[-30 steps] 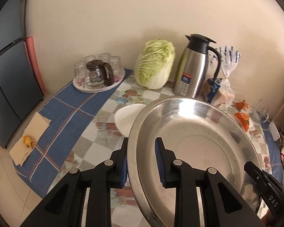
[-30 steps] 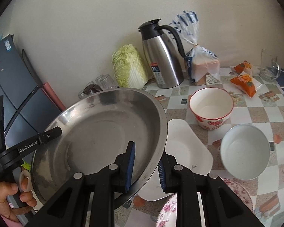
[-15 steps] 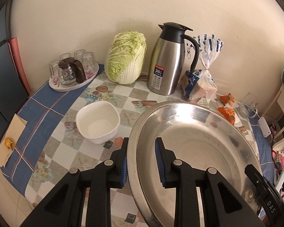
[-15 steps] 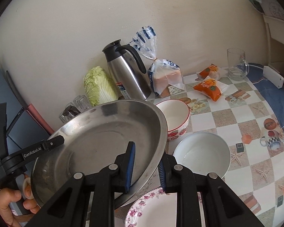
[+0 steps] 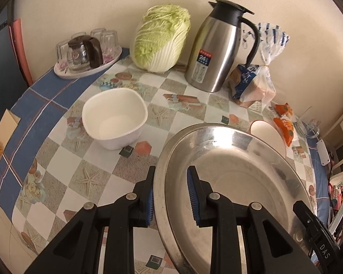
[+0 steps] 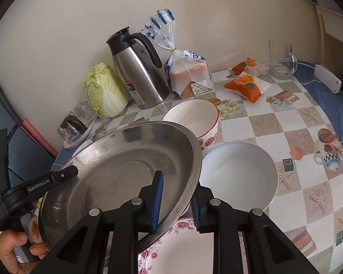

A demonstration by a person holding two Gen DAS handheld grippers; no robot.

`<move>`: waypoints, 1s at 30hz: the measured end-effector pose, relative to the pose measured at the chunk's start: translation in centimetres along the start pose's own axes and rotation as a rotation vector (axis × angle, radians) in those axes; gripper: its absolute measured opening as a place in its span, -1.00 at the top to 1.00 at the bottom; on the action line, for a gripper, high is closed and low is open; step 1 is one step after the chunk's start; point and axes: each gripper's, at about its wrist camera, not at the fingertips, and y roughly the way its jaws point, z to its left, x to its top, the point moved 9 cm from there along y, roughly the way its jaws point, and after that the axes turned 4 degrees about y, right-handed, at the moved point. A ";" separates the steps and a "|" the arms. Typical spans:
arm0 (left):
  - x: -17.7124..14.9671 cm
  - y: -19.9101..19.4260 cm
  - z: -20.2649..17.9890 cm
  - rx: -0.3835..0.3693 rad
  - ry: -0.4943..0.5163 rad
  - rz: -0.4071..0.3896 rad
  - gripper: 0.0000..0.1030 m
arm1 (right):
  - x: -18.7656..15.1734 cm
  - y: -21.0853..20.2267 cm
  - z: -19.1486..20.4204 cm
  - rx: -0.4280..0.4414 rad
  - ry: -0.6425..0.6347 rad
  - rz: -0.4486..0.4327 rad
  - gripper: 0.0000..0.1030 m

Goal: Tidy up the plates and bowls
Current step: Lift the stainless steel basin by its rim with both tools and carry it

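A large steel basin (image 5: pixel 235 182) (image 6: pixel 125 169) hangs above the checkered table, gripped from both sides. My left gripper (image 5: pixel 170 196) is shut on its near-left rim, and my right gripper (image 6: pixel 177 202) is shut on the opposite rim. A square white bowl (image 5: pixel 114 118) sits left of the basin. A red-rimmed strawberry bowl (image 6: pixel 192 118) (image 5: pixel 268 137) stands behind the basin, partly hidden. A round white bowl (image 6: pixel 240 175) lies to its right. A floral plate (image 6: pixel 183 248) shows under my right gripper.
Along the wall stand a cabbage (image 5: pixel 161 36), a steel thermos jug (image 5: pixel 217 50), bagged bread (image 5: pixel 251 84), a tray of glasses (image 5: pixel 87 52), orange snack packs (image 6: pixel 247 86) and a glass mug (image 6: pixel 281 59). A hand (image 6: pixel 13 248) holds the left gripper's handle.
Both grippers carried the basin lower and to the right over the table. The square white bowl has come out from behind the basin's rim, and the round white bowl now lies closer.
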 end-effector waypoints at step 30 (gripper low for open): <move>-1.8 4.5 2.2 0.007 -0.055 0.074 0.47 | -2.8 5.1 0.2 -0.066 -0.033 0.107 0.54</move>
